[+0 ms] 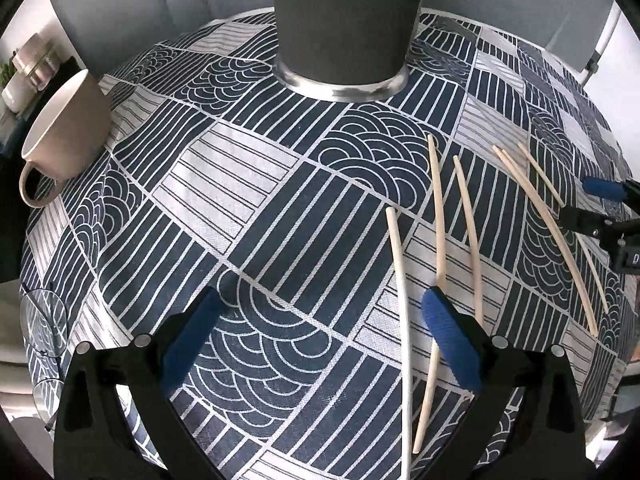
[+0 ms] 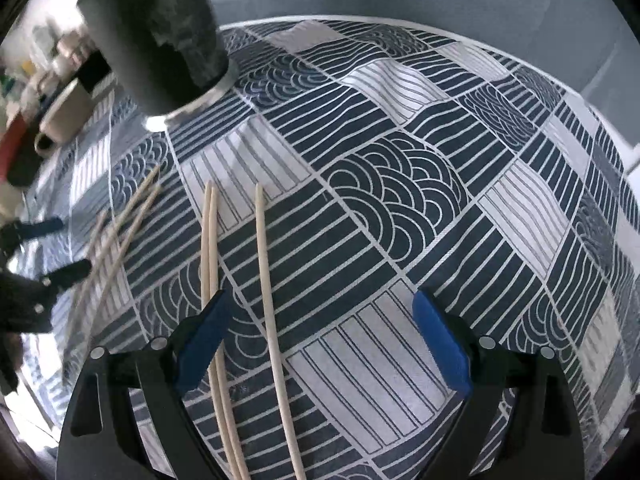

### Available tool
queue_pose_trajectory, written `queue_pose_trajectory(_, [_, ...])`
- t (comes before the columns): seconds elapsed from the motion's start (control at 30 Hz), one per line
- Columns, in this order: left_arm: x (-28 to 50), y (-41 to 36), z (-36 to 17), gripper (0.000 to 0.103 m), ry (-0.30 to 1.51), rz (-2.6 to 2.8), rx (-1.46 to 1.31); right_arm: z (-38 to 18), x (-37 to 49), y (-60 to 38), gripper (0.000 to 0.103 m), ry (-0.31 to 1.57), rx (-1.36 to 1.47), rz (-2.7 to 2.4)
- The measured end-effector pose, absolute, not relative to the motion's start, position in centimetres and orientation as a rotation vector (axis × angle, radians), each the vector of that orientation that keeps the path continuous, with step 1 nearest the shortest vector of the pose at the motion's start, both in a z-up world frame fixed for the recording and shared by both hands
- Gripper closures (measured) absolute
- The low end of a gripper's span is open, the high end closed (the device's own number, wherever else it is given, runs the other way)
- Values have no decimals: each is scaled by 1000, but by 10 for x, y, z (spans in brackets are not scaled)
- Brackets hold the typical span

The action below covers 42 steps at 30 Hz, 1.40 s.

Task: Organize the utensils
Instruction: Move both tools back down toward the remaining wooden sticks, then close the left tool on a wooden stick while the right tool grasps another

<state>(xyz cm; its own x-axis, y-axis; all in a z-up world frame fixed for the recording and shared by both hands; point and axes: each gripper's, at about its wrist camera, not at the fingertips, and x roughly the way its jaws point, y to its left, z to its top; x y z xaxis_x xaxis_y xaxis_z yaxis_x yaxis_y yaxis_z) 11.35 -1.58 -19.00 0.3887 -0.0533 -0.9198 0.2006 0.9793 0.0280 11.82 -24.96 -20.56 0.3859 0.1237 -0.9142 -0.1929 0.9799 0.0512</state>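
Note:
Several pale wooden chopsticks [image 1: 440,216] lie loose on the patterned tablecloth [image 1: 280,208], right of centre in the left wrist view. A tall dark grey holder [image 1: 344,20] with a silver base stands at the far side. My left gripper [image 1: 320,328] is open and empty; one chopstick lies between its fingers, another passes under the right finger. In the right wrist view, my right gripper [image 2: 320,340] is open and empty over chopsticks [image 2: 264,280]; a pair [image 2: 210,248] runs under its left finger. The holder [image 2: 156,36] stands far left there.
A beige mug [image 1: 60,136] sits at the table's left edge, also in the right wrist view [image 2: 64,116]. Eyeglasses [image 1: 42,320] lie at the near left edge. The right gripper shows at the right edge of the left wrist view [image 1: 600,208]. Cluttered shelves stand beyond the table's left.

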Motion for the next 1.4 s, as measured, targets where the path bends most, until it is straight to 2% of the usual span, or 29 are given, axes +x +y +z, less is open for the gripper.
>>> queue_pose_trajectory(0.23, [119,-17,-191,4,1200,-168,154,-210,117,-244,7,1150,-97,208])
queue_pose_trajectory(0.43, [117,-19,-192,5,1193,-165,152,-210,121,-242,7,1185,-106,210])
queue_pose_trajectory(0.5, [116,-18,-191,8,1190,-171,154,-209,121,-242,9,1196,-110,208])
queue_pose_trajectory(0.53, [114,-17,-189,14,1184,-178,155,-209,120,-242,9,1198,-118,213])
queue_pose_trajectory(0.57, [113,-15,-187,27,1178,-183,156,-208,119,-242,15,1194,-123,222])
queue_pose_trajectory(0.6, [110,-13,-184,34,1165,-188,156,-204,117,-243,33,1181,-129,231])
queue_pose_trajectory(0.63, [109,-10,-181,54,1160,-192,154,-199,117,-247,48,1171,-124,231])
queue_pose_trajectory(0.67, [108,-5,-178,80,1155,-190,147,-197,116,-251,87,1168,-117,226])
queue_pose_trajectory(0.7, [109,1,-178,88,1157,-189,134,-196,116,-256,97,1178,-111,220])
queue_pose_trajectory(0.73, [110,9,-177,95,1164,-194,105,-197,116,-261,97,1185,-95,237])
queue_pose_trajectory(0.8, [113,22,-176,98,1188,-207,48,-197,116,-266,97,1195,-85,245])
queue_pose_trajectory(1.2, [114,46,-162,98,1242,-170,23,-189,115,-290,99,1190,-57,218])
queue_pose_trajectory(1.4, [133,48,-120,98,1161,-152,30,-145,127,-294,99,1065,-13,223])
